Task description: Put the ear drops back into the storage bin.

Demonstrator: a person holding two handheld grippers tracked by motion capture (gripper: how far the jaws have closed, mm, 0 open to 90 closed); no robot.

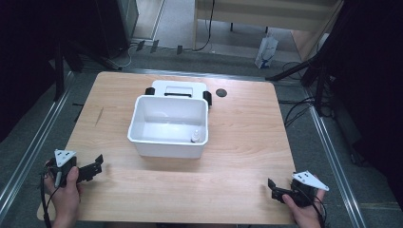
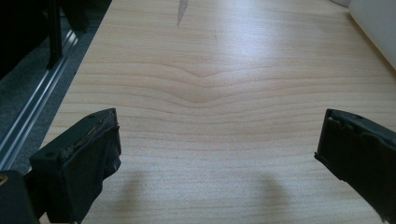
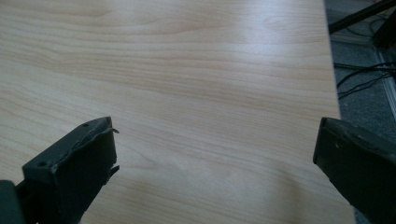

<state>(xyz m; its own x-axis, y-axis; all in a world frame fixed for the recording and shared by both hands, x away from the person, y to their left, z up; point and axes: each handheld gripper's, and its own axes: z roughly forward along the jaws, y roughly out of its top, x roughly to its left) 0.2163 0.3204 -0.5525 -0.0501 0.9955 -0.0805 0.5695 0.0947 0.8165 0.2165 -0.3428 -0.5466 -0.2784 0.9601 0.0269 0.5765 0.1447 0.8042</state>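
A white tub (image 1: 168, 127) sits at the middle of the wooden table (image 1: 237, 142), toward its far edge, a small white bottle (image 1: 195, 136) standing in its near right corner and a white lid with black clips (image 1: 178, 89) just behind it. The left gripper (image 1: 95, 167) rests at the near left corner, the right gripper (image 1: 274, 188) at the near right, both with jaws spread wide and empty. Work appears not yet begun; a reach toward the tub looks next. The left gripper view catches the tub's wall (image 2: 373, 28); the right gripper view shows bare tabletop and floor cables (image 3: 359, 77).
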